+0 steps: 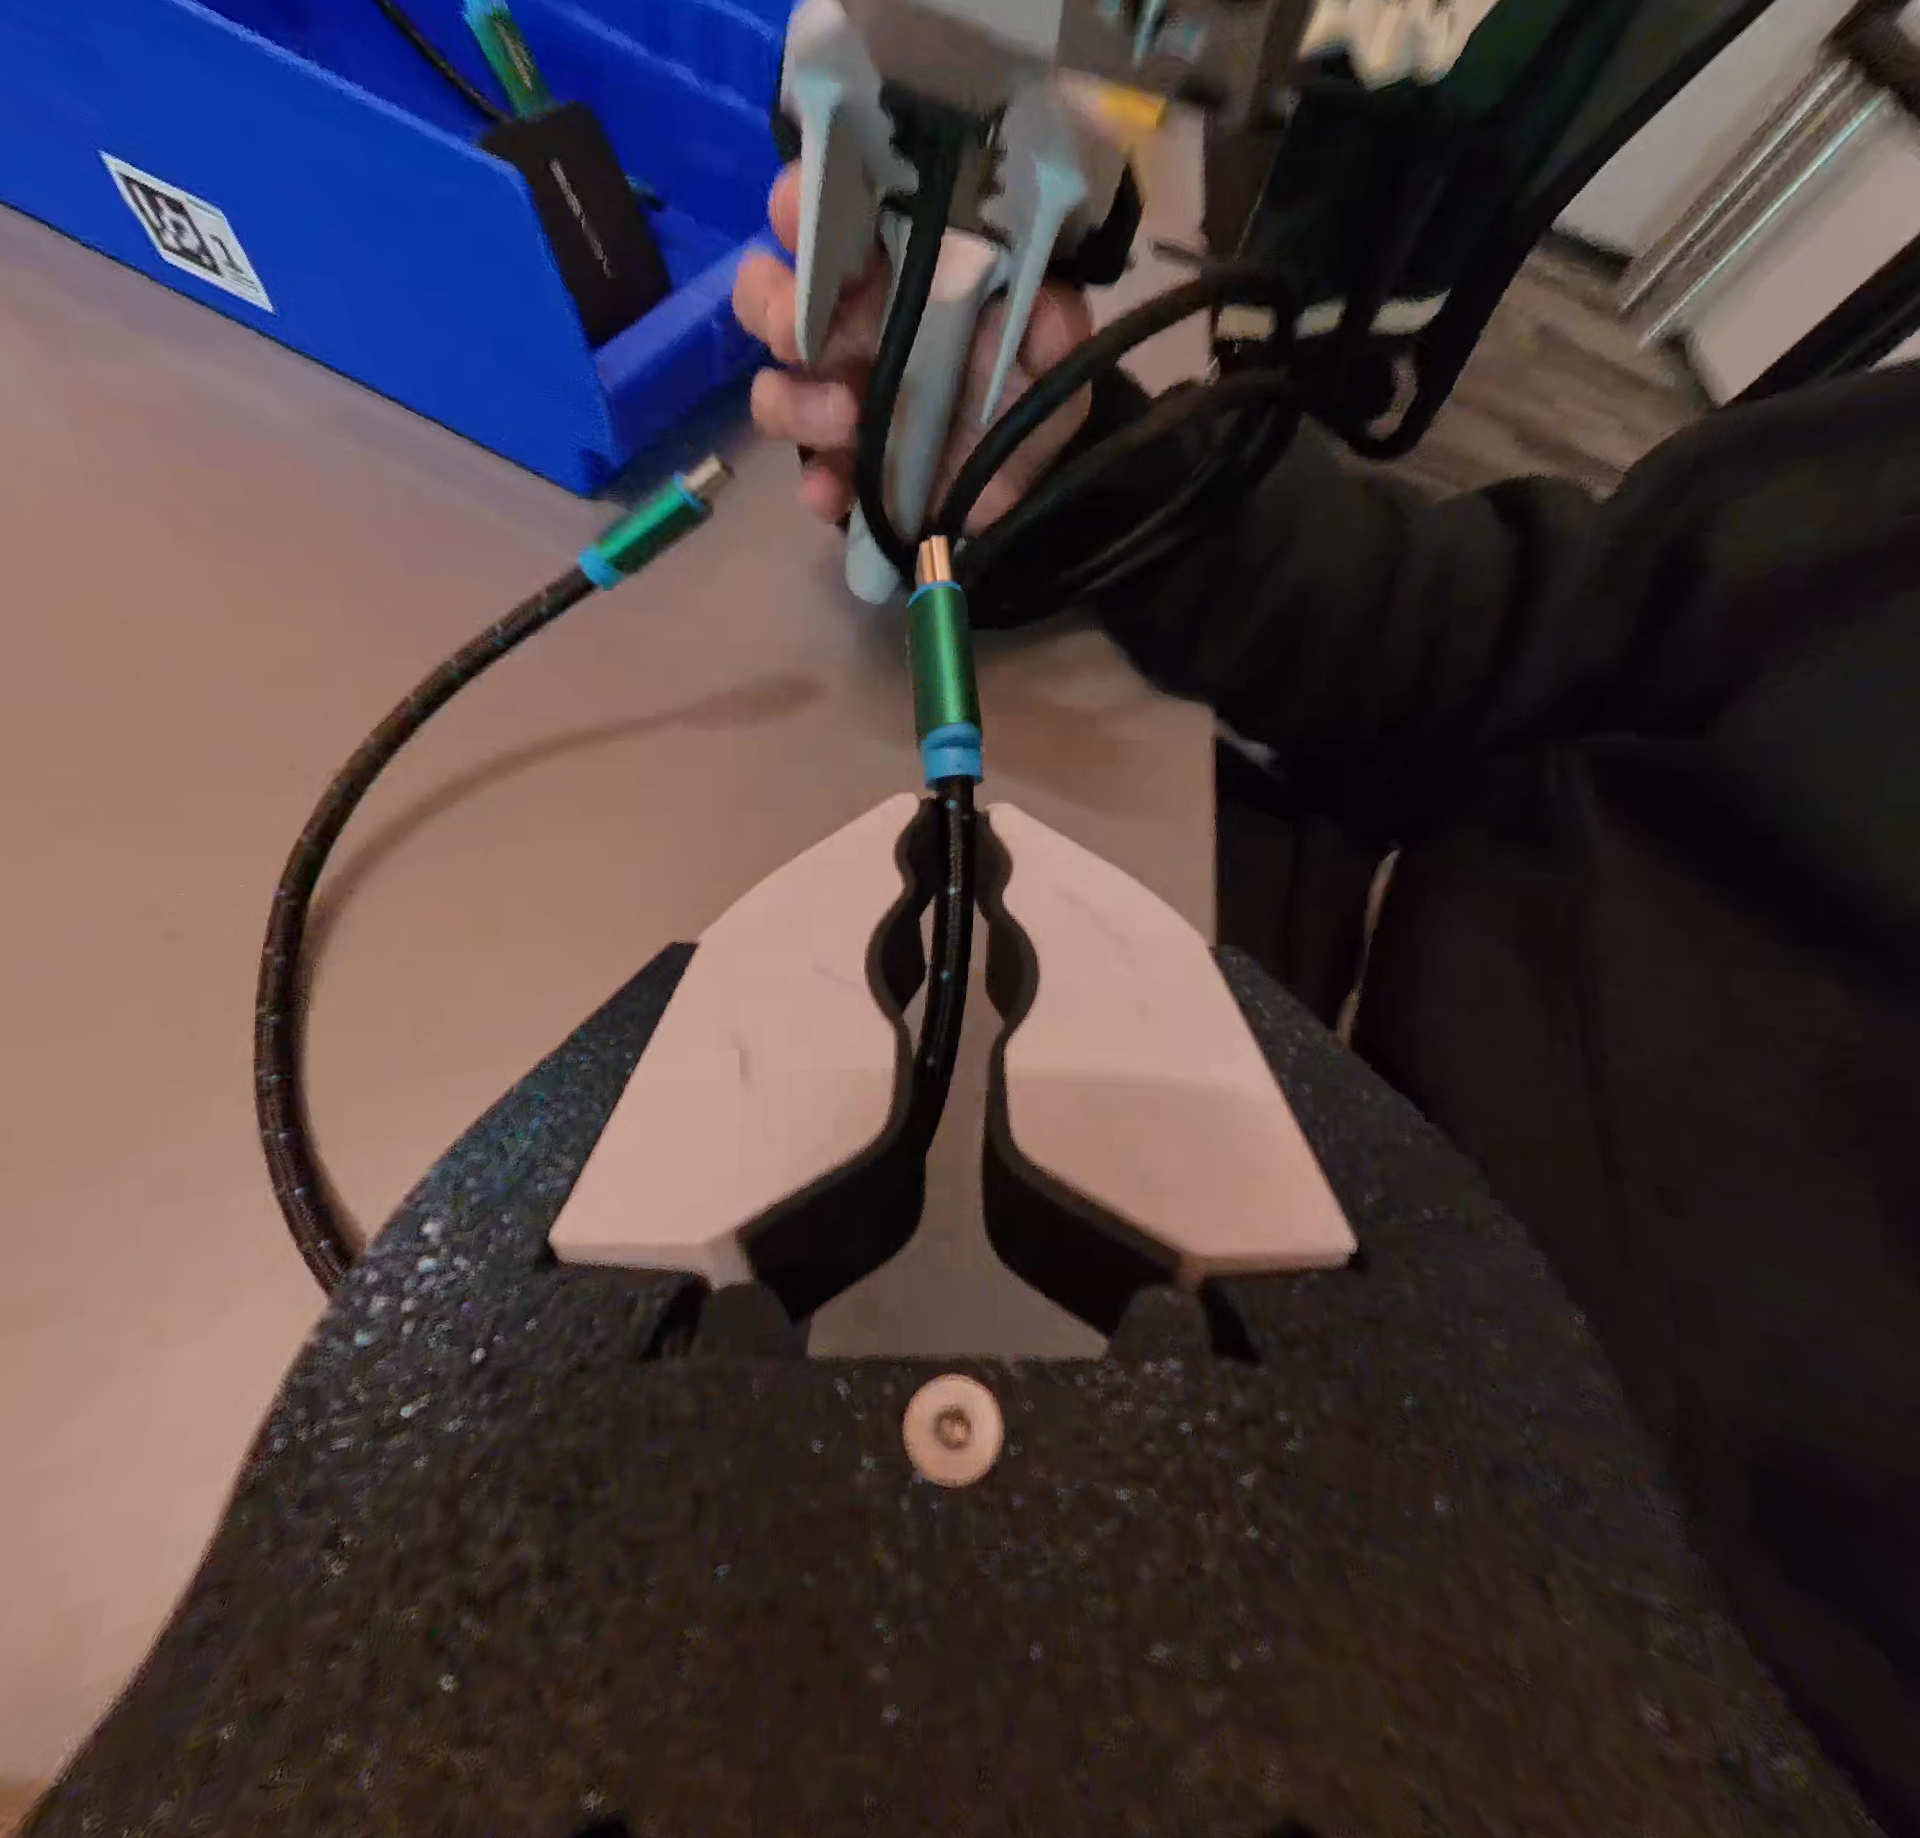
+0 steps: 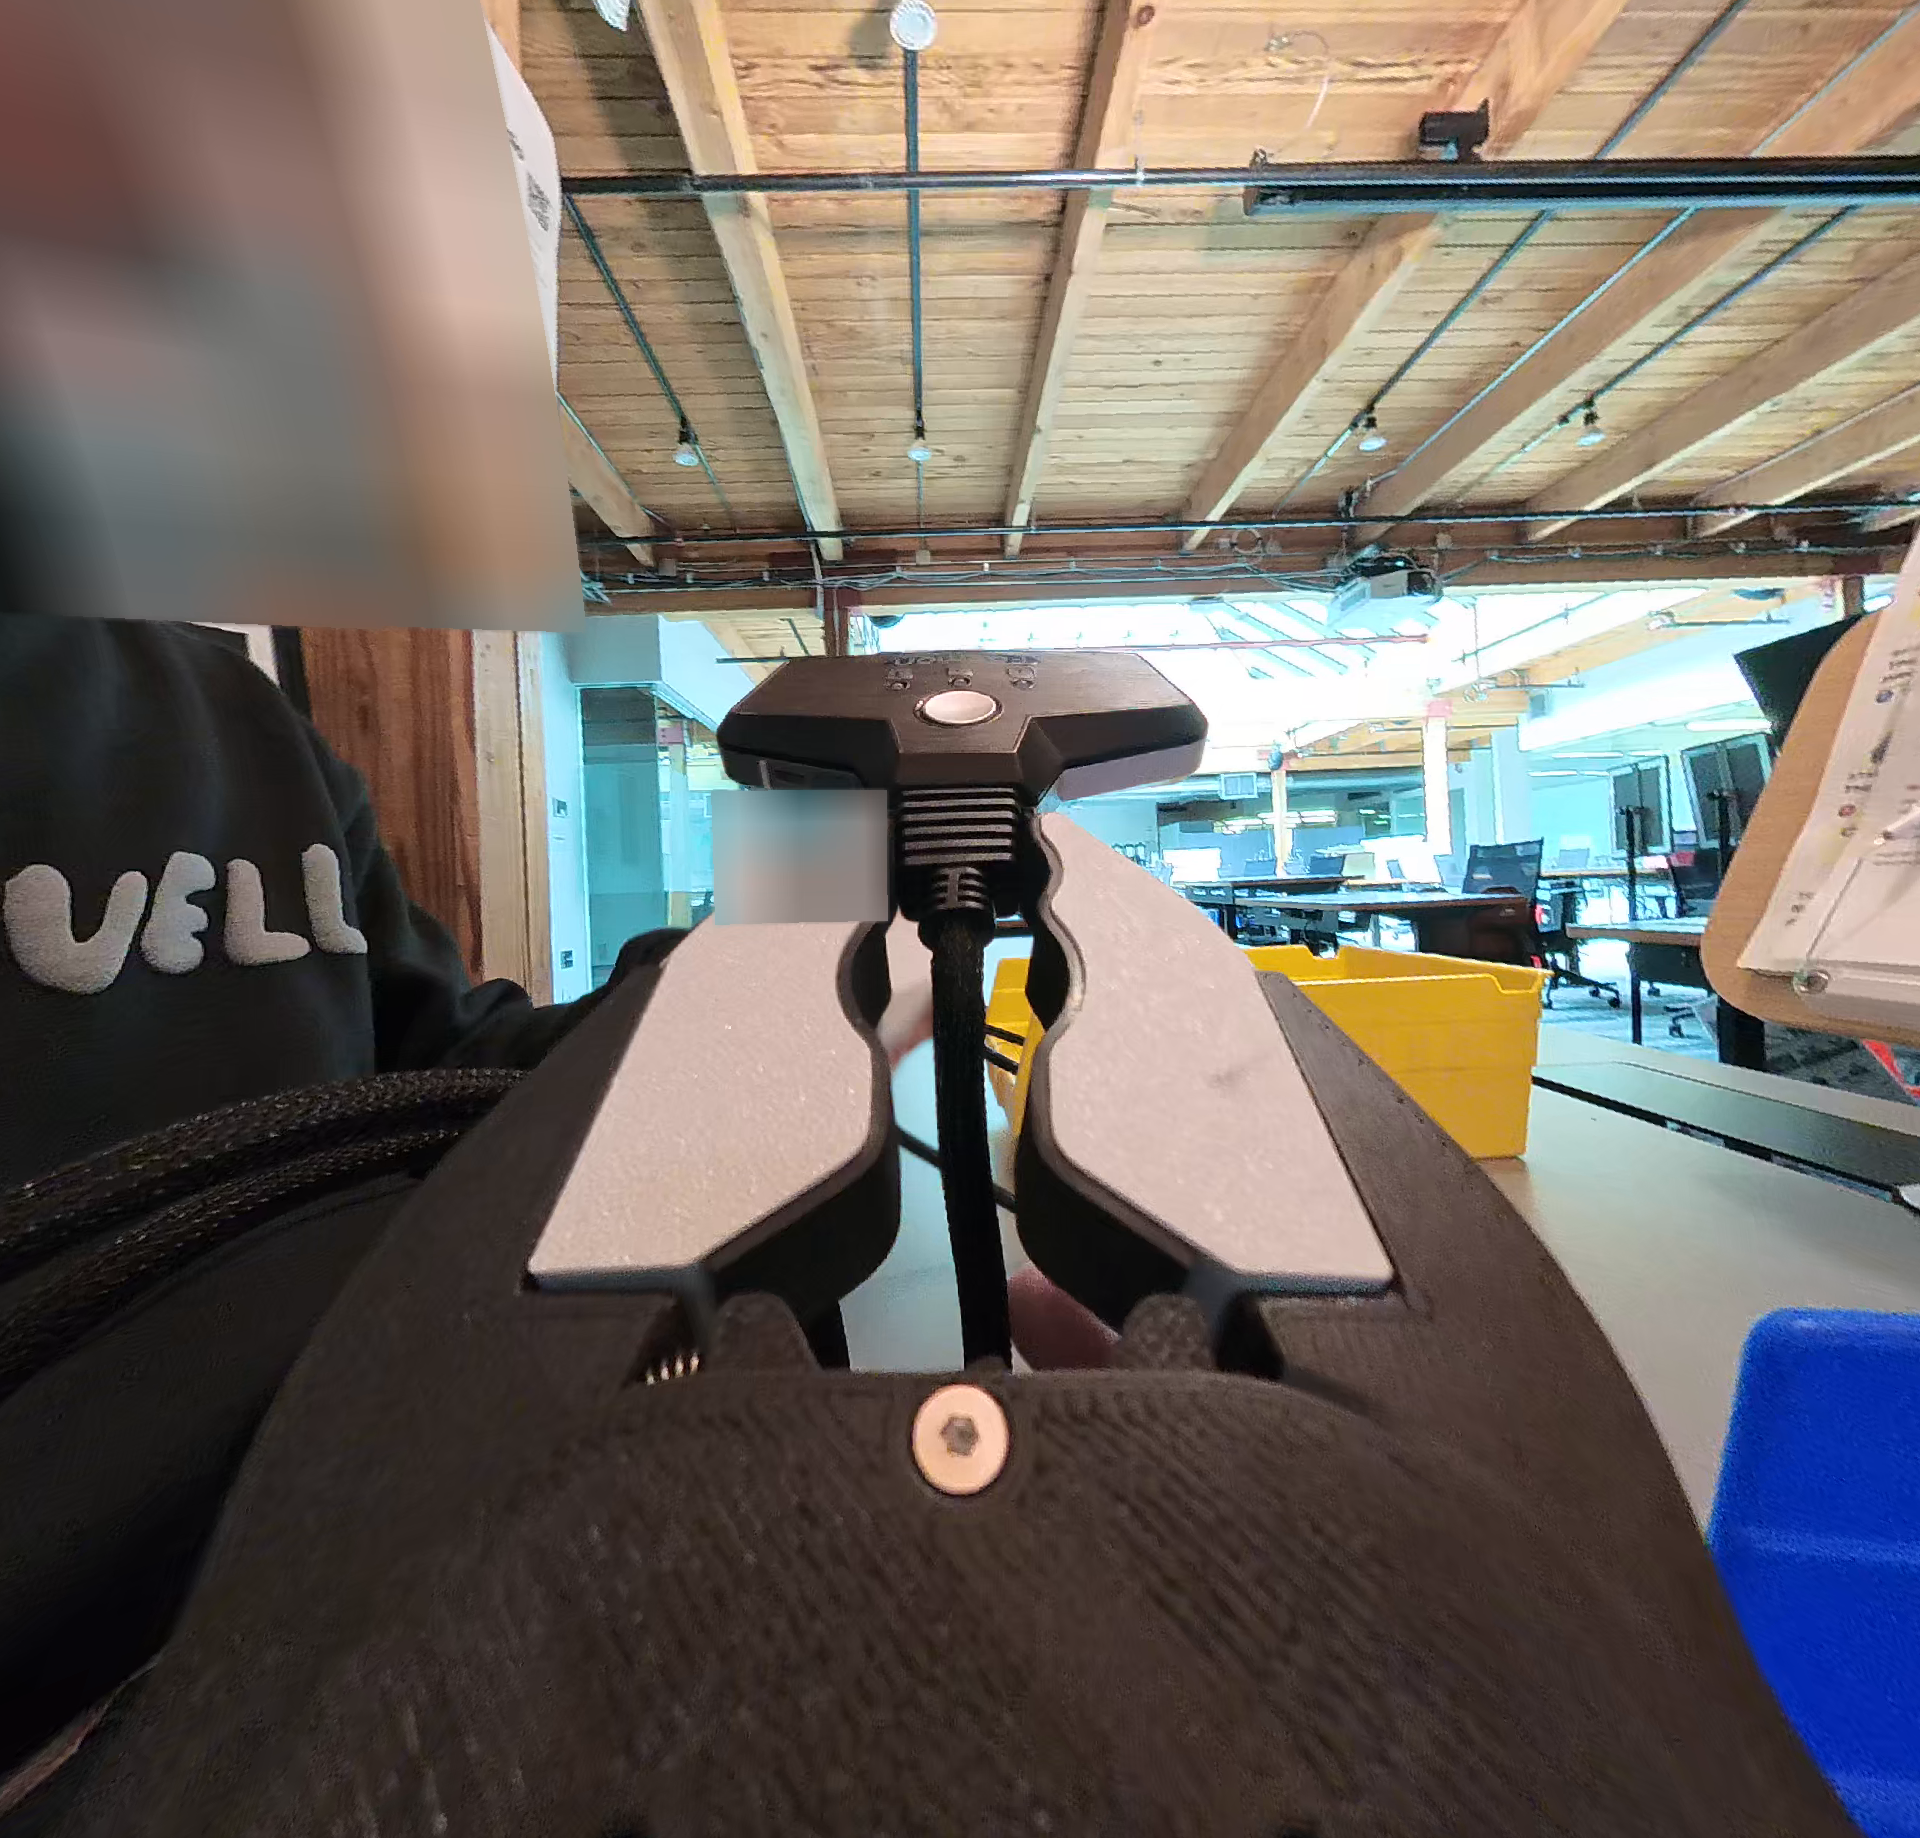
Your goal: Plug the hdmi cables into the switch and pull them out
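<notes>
Left gripper pinches a braided HDMI cable behind its green plug; right gripper clamps the switch by its lead. No plug appears seated; insertion and removal remain.

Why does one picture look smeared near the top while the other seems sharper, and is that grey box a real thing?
Left wrist view: the far hand-held gripper and blue bin are motion-blurred, while the green plug is fairly sharp. Right wrist view: the switch is crisp against bright windows; the grey box is masking added afterwards.
</notes>
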`<state>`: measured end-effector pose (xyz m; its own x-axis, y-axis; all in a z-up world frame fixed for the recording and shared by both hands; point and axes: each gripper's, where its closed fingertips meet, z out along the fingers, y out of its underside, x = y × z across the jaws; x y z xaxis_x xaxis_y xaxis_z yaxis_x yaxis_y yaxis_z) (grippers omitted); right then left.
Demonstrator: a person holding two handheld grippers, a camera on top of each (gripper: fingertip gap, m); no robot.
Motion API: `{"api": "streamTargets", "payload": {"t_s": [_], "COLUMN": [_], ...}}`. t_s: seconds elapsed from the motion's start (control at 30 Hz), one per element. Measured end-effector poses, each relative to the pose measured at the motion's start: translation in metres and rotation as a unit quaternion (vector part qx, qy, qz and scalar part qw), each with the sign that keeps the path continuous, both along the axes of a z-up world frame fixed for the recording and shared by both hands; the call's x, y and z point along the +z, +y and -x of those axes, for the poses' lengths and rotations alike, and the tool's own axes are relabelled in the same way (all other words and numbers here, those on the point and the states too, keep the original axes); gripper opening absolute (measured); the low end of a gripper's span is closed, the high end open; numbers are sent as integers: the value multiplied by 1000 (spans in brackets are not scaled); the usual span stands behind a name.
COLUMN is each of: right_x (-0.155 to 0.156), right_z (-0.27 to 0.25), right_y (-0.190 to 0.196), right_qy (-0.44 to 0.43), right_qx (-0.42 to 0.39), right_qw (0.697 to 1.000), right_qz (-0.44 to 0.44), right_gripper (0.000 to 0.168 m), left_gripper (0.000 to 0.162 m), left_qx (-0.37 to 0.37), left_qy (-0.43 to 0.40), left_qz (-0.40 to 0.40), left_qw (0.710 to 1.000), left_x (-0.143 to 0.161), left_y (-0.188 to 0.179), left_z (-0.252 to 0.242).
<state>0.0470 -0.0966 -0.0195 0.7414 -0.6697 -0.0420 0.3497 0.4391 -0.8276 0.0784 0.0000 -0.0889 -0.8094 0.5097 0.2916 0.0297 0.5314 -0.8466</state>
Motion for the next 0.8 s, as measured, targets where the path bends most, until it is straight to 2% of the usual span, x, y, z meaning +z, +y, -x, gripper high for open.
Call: {"api": "streamTargets", "payload": {"t_s": [0.17, 0.27, 0.33, 0.4, 0.5, 0.6, 0.7, 0.8], "right_x": [2, 0, -1, -3, -2, -2, -3, -5], "right_z": [3, 2, 0, -2, -2, -2, -4, -6], "right_y": [-5, -3, -1, 2, 3, 4, 7, 10], "right_qy": [-1, 4, 8, 11, 10, 8, 11, 15], "right_qx": [-9, -11, -10, -10, -13, -14, -13, -11], "right_qw": [1000, 1000, 1000, 1000, 1000, 1000, 1000, 1000], "right_qz": [-9, -3, 4, 11, 11, 8, 13, 20], "right_gripper": [22, 22, 22, 22, 22, 22, 22, 22], "left_gripper": [6, 6, 7, 8, 7, 8, 7, 7], "left_qx": [23, 97, 159, 225, 301, 345, 372, 393], "left_qy": [198, 214, 164, 80, -75, -200, -263, -281], "left_qz": [58, 114, 149, 167, 154, 118, 101, 104], "left_qw": [978, 965, 962, 957, 938, 909, 884, 869], "left_x": [53, 62, 61, 57, 44, 31, 25, 25], "left_y": [15, 15, 16, 18, 25, 32, 34, 32], "left_z": [-27, -68, -96, -121, -152, -174, -187, -192]}}
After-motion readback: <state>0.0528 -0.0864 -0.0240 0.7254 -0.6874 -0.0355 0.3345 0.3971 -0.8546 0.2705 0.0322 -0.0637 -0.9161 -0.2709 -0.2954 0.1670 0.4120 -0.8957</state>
